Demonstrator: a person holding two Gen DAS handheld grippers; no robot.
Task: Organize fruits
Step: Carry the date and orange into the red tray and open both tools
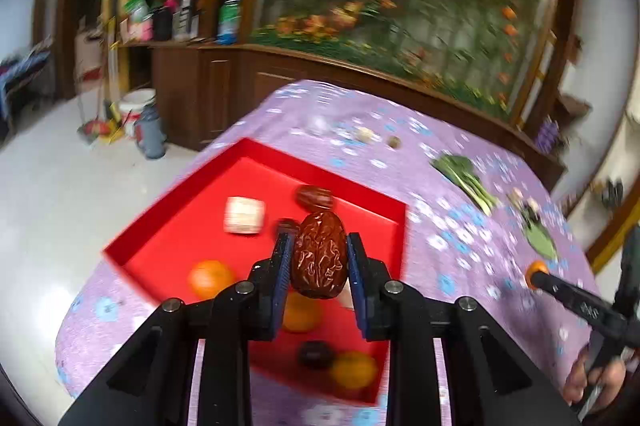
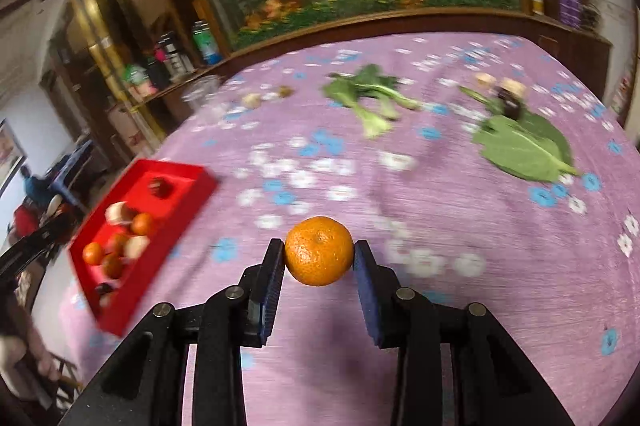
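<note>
My left gripper [image 1: 319,258] is shut on a wrinkled brown date [image 1: 319,255] and holds it above the red tray [image 1: 256,150]. In the tray lie several oranges [image 1: 210,278], another date [image 1: 315,197] and a pale block [image 1: 244,215]. My right gripper [image 2: 319,258] is shut on an orange [image 2: 319,251] above the purple flowered tablecloth [image 2: 400,194], to the right of the red tray [image 2: 192,182]. The right gripper also shows at the right edge of the left wrist view [image 1: 538,272].
Leafy greens [image 2: 372,94] and a large green leaf [image 2: 524,146] lie on the far side of the table, with a dark fruit [image 2: 510,104] and small pale items [image 2: 252,100]. A wooden cabinet [image 1: 224,86] stands behind. The floor drops off left of the tray.
</note>
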